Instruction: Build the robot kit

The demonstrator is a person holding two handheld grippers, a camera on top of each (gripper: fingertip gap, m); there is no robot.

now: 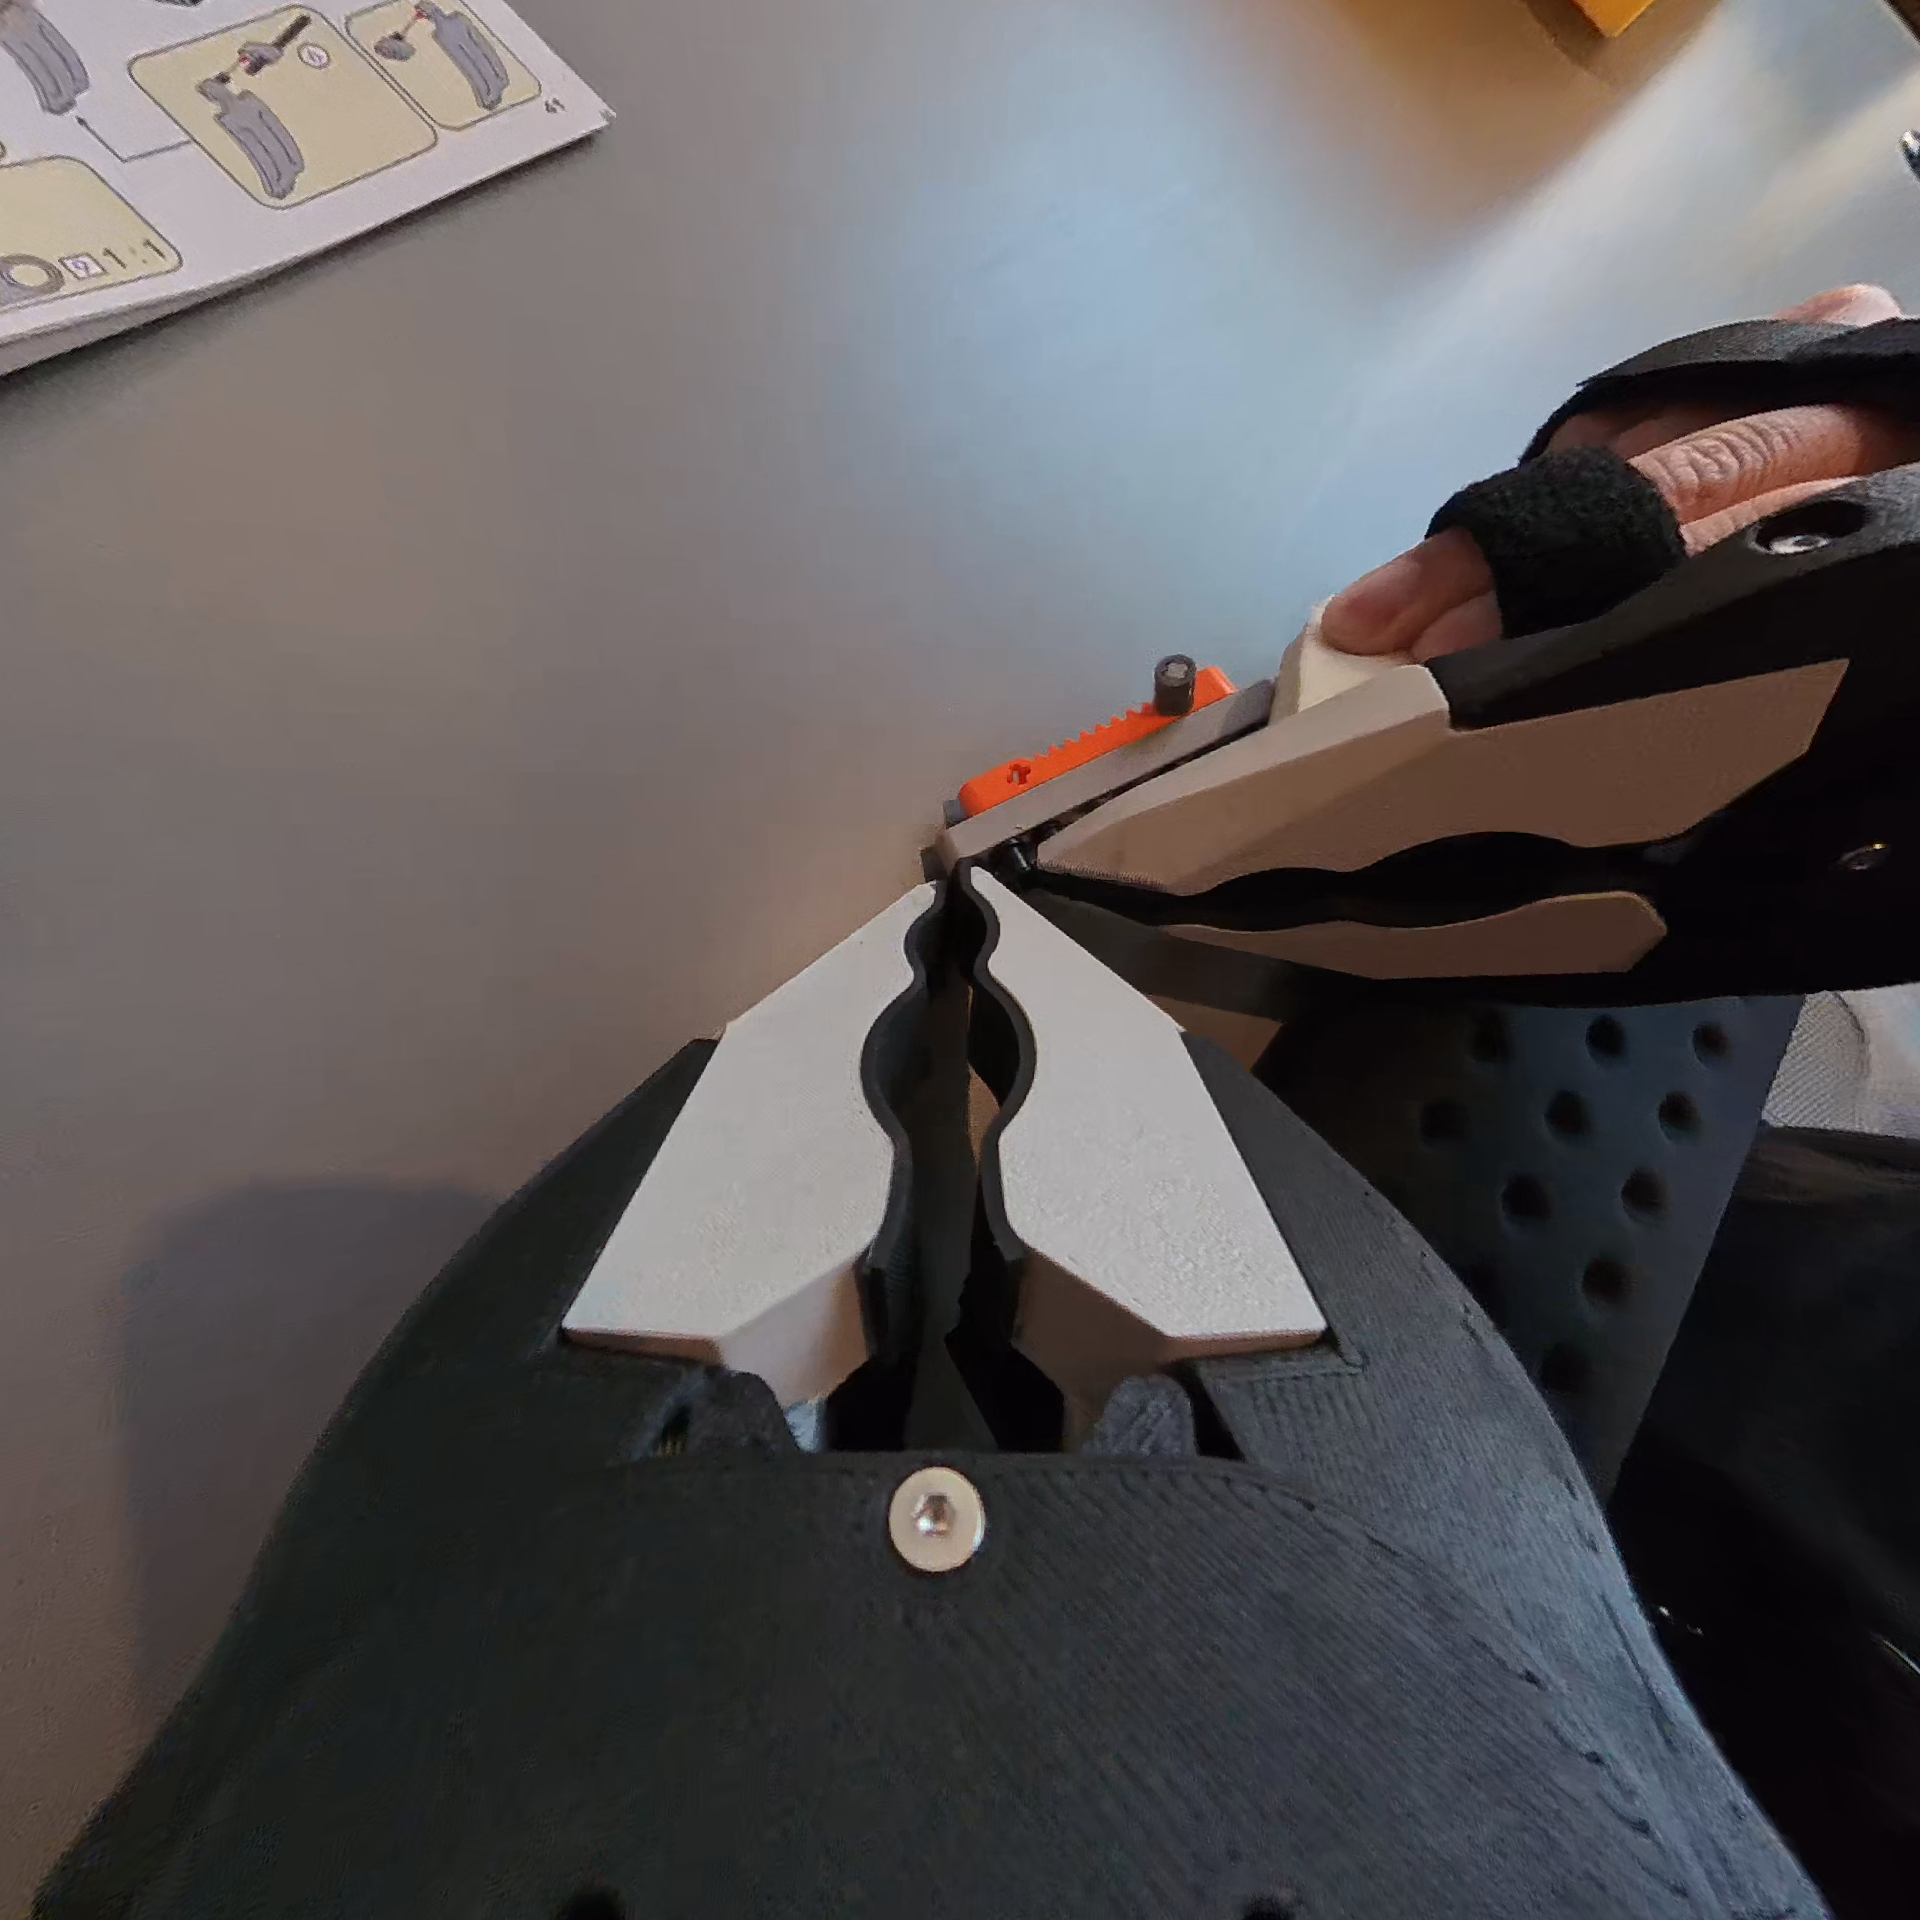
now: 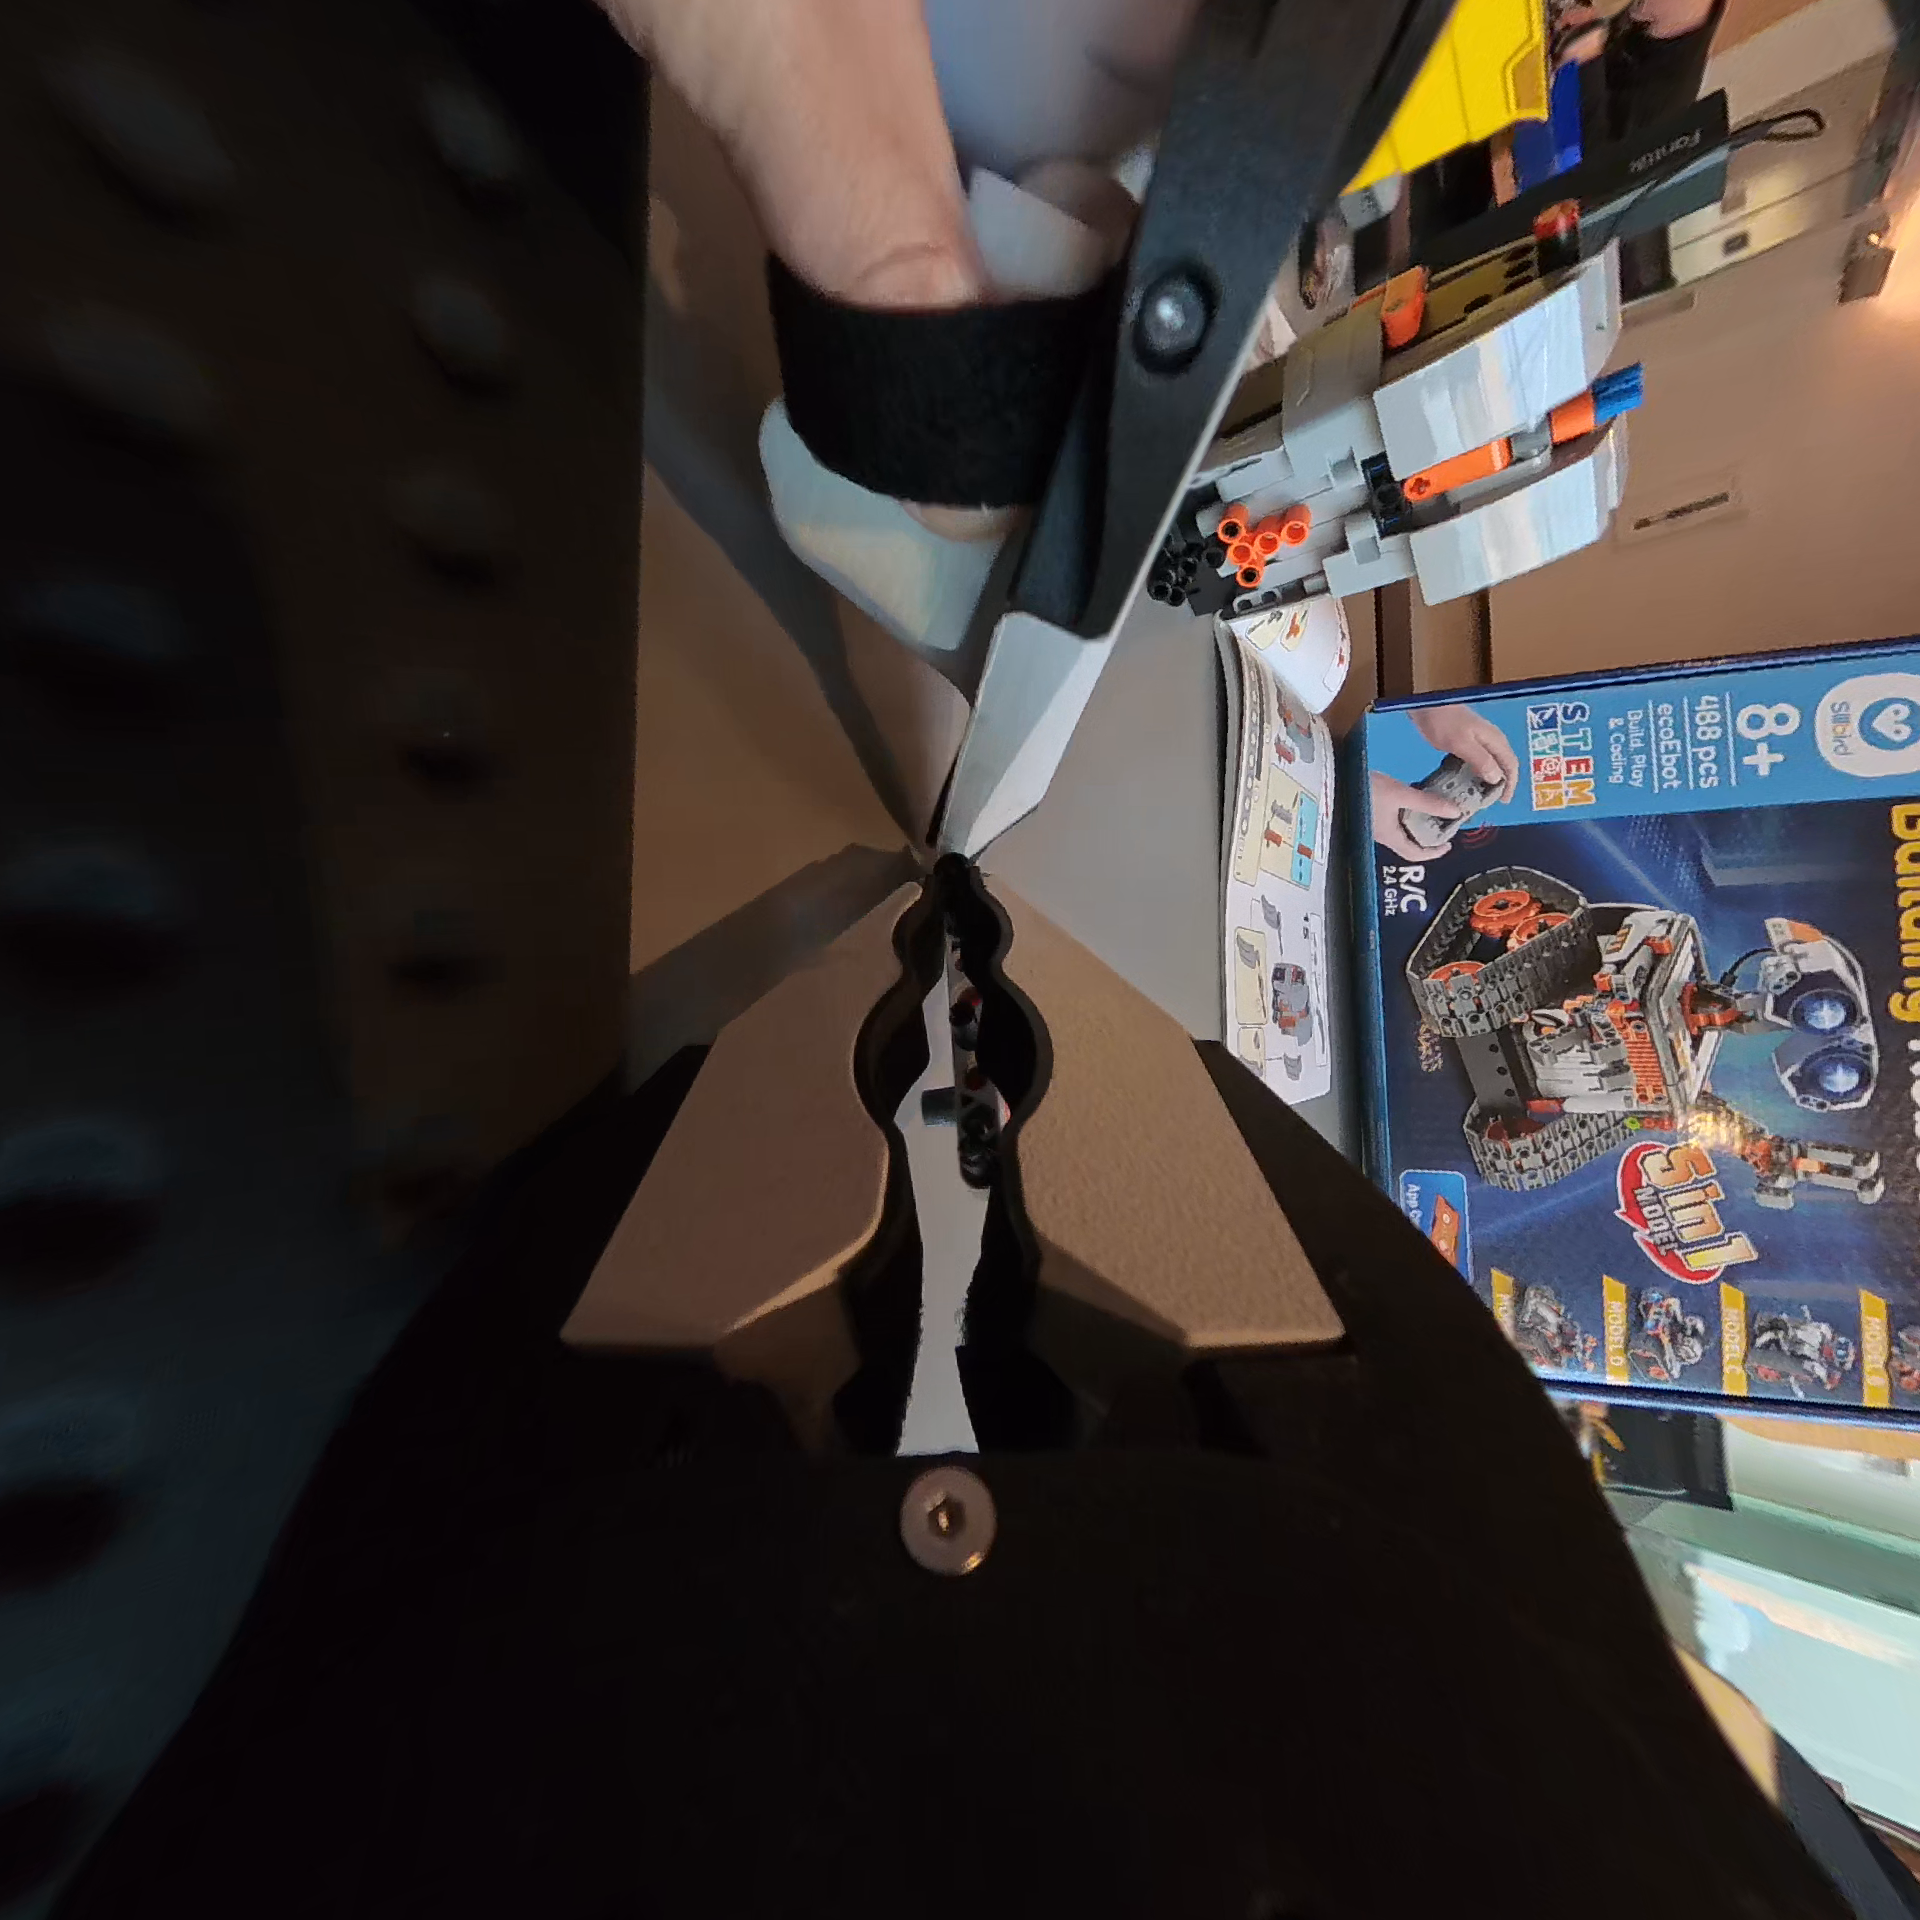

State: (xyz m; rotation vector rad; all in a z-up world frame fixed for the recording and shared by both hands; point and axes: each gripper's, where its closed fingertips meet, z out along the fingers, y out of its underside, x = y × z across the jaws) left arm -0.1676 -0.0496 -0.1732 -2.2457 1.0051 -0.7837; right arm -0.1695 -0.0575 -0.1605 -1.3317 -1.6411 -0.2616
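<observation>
My left gripper (image 1: 956, 899) is shut, and its tips pinch the near end of a small grey beam (image 1: 1143, 758). The beam carries an orange toothed rack (image 1: 1081, 753) and a dark pin (image 1: 1174, 686). My right gripper (image 1: 1023, 857) comes in from the right, shut on the same beam, just above the grey table (image 1: 623, 623). In the right wrist view my right gripper (image 2: 951, 883) is shut, and the grey beam (image 2: 940, 1247) with small pins shows in the gap. The left gripper (image 2: 940, 842) meets it tip to tip from above.
An open instruction booklet (image 1: 208, 156) lies at the far left; it also shows in the right wrist view (image 2: 1278, 883). A blue toy box (image 2: 1662, 1039) and a partly built grey and orange model (image 2: 1455, 457) lie behind. A black perforated chair (image 1: 1558, 1195) stands beside the table. Only a small space, under 4 cm, lies between the two pairs of fingers.
</observation>
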